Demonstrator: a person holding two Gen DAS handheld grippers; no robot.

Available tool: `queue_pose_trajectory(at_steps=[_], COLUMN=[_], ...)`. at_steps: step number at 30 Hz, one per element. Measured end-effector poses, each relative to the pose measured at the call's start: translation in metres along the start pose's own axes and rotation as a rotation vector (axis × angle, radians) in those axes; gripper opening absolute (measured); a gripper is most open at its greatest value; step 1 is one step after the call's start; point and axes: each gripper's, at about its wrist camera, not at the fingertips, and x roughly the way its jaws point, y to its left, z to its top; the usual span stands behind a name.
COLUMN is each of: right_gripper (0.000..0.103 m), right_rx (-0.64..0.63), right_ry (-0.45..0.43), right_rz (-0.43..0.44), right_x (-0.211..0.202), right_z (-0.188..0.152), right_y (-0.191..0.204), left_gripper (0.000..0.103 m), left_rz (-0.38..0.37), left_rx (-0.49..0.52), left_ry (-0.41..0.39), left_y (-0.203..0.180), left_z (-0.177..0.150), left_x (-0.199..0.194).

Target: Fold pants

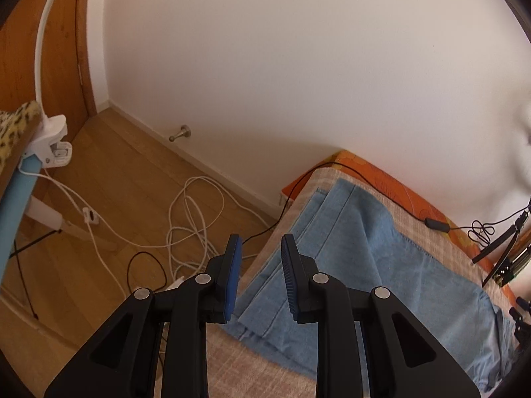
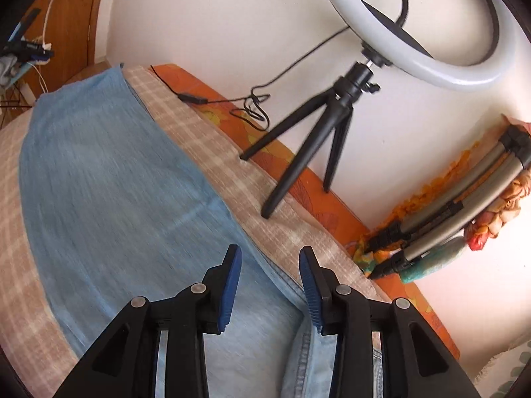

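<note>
Light blue denim pants (image 1: 365, 258) lie flat on a beige checked bed cover (image 1: 259, 374), the leg ends toward the bed's foot. My left gripper (image 1: 260, 248) is open and empty, held above the cover's edge near the leg hems. In the right wrist view the pants (image 2: 116, 182) stretch away across the cover (image 2: 282, 219). My right gripper (image 2: 270, 262) is open and empty, just above the pants' far side seam near the waist end.
A ring light on a black tripod (image 2: 315, 139) stands on the bed's far edge by the white wall. A folded tripod (image 2: 448, 219) lies on colourful cloth. A black cable (image 1: 431, 222) runs along the orange sheet. White cables (image 1: 189, 225) lie on the wooden floor.
</note>
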Motion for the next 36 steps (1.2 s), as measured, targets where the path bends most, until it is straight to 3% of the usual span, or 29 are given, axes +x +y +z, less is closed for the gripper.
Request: queue_pose_trajectory(at_steps=[10, 12, 14, 24, 33, 36], right_gripper=[0.038, 0.041, 0.043, 0.045, 0.045, 0.045], right_rx=[-0.059, -0.056, -0.038, 0.031, 0.057, 0.049], right_ry=[-0.129, -0.137, -0.141, -0.136, -0.071, -0.04], right_rz=[0.245, 0.305, 0.359, 0.565, 0.621, 0.608], right_x=[0.032, 0.044, 0.056, 0.12, 0.175, 0.187], right_z=[0.121, 0.143, 0.165, 0.267, 0.319, 0.326], right_y=[0.1, 0.116, 0.131, 0.21, 0.273, 0.285], left_gripper=[0.023, 0.037, 0.04, 0.04, 0.039, 0.027], left_rz=[-0.07, -0.071, -0.077, 0.022, 0.012, 0.016], left_rx=[-0.051, -0.048, -0.051, 0.035, 0.08, 0.095], left_ry=[0.102, 0.107, 0.105, 0.044, 0.009, -0.012], left_y=[0.012, 0.011, 0.012, 0.007, 0.0, -0.003], left_z=[-0.046, -0.05, -0.054, -0.06, -0.065, -0.067], left_x=[0.031, 0.036, 0.037, 0.038, 0.039, 0.037])
